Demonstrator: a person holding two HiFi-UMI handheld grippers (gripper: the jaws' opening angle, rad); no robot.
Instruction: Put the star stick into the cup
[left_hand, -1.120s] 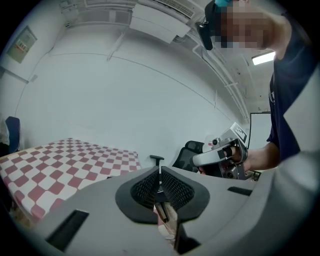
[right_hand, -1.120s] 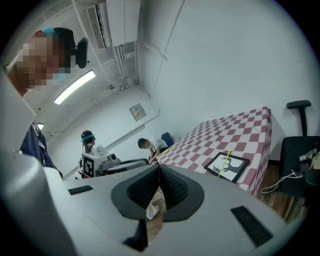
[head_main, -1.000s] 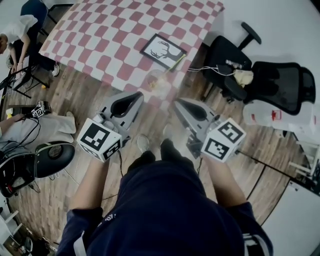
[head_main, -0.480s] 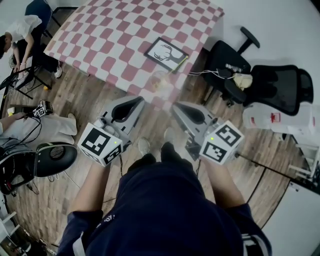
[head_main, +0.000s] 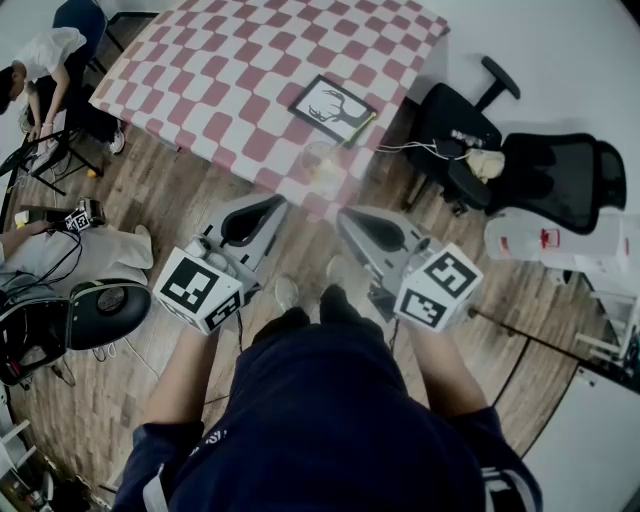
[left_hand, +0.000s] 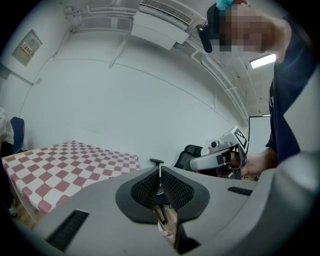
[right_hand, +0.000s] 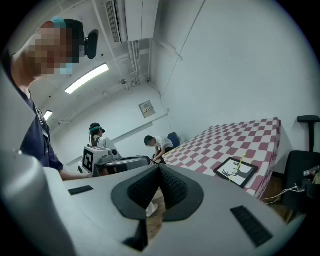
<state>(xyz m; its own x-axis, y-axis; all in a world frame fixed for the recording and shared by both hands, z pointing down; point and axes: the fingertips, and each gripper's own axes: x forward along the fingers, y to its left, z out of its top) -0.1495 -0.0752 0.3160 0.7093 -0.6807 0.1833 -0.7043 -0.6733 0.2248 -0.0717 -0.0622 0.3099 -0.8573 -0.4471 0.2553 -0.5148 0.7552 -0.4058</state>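
The person stands at the near edge of the checked worktop with both tools held low over the wooden floor, noses aimed at the worktop. The left tool has its jaws pressed together with nothing between them, and its own view shows the two ribbed pads meeting along a thin seam. The right tool is the same: jaws together, nothing held. The two sit side by side, apart from each other, neither touching the worktop. The clear cup stands on the worktop's near edge, ahead of the tools and roughly between their two noses, a little nearer the right one. The star stick is a thin yellow-green rod lying across the far side of a framed deer picture. It lies past the cup, ahead of the right tool and off to its right in that tool's view, well apart from either nose. A black office chair stands right of the right tool, beside the worktop's corner. Off to the left of the left tool, other people sit by the worktop's far end.
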